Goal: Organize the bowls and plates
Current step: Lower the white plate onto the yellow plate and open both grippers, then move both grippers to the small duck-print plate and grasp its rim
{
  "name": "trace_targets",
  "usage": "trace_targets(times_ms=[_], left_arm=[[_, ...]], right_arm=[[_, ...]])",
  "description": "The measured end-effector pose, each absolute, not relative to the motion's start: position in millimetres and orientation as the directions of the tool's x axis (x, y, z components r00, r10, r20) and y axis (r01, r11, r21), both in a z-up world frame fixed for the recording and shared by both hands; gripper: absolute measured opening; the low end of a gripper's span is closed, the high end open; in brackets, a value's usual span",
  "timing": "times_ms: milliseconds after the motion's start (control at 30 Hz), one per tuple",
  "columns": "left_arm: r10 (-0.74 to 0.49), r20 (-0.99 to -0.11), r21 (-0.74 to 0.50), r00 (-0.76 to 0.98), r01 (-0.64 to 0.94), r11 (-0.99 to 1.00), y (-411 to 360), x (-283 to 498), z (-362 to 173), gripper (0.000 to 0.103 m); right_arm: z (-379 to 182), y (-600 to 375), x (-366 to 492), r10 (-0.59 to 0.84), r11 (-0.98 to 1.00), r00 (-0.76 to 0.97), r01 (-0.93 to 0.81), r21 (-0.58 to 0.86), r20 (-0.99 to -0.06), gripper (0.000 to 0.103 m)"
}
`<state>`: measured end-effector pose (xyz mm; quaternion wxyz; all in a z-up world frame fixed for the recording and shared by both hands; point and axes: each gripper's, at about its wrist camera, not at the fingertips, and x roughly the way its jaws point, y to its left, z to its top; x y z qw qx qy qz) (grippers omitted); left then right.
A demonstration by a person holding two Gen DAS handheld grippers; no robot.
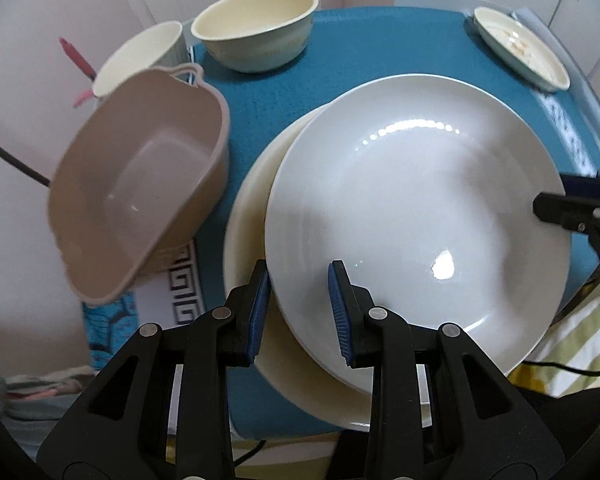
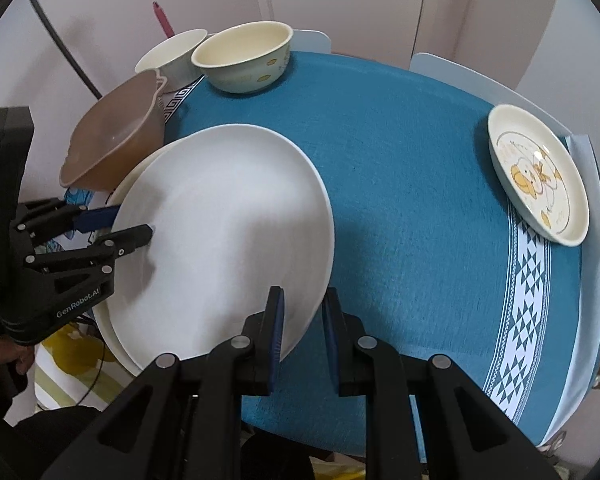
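From the left wrist, the left tool [image 1: 300, 308] was clamped on the near rim of the white plate [image 1: 416, 208], one blue pad under the rim and the other on its upper face. That plate lay off-centre over a cream plate [image 1: 252, 216], which peeked out along the white plate's left and near edges. Both sat above the blue cloth [image 1: 360, 48] on the bench. Left of the white plate a tan tub [image 1: 140, 200] stood tilted. Beyond the tub stood a white bowl [image 1: 140, 60], and just right of that a cream bowl [image 1: 256, 26]. Far right of the white plate lay a small patterned plate [image 1: 522, 48]. The right tool [image 1: 556, 204] met the white plate's right rim.

From the right wrist, the right tool [image 2: 302, 336] was clenched on the white plate's [image 2: 228, 232] near right rim, which passed between its pads. The left tool [image 2: 112, 226] gripped the opposite rim. The tan tub [image 2: 112, 148] touched the plate stack's far left side. The cream bowl [image 2: 244, 58] and white bowl [image 2: 172, 56] stood beyond it, touching. The patterned plate [image 2: 536, 176] lay well apart on the right.
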<state>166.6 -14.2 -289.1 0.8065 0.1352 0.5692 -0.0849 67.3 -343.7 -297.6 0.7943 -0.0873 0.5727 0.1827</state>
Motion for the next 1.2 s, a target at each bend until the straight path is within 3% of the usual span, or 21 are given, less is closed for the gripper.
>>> trace_targets(times_ms=[533,833,1100,1167,1200], left_arm=[[0.101,-0.910,0.240,0.402,0.311,0.920,-17.1,156.5,-279.9,0.027],[0.060,-0.919,0.189,0.390,0.300,0.935,-10.9,155.3,-274.6,0.027],[-0.042,-0.858,0.108,0.512,0.259,0.960,-1.1,166.5,-206.3,0.029],[-0.072,-0.837,0.082,0.543,0.255,0.963,-1.2,172.1,-188.3,0.053],[-0.090,-0.820,0.068,0.565,0.253,0.965,-0.8,176.3,-178.6,0.092]], right_arm=[[-303.3,-331.2,63.5,0.159,0.899,0.282,-0.438,0.020,-0.946,0.018],[-299.1,-331.3,61.3,0.157,0.904,0.296,-0.427,0.016,-0.942,0.018],[-257.7,-347.8,67.0,0.227,0.929,0.380,-0.360,0.083,-0.897,0.018],[-246.9,-356.3,71.0,0.243,0.941,0.405,-0.317,0.114,-0.882,0.019],[-241.8,-362.2,72.0,0.252,0.946,0.419,-0.296,0.131,-0.872,0.032]])
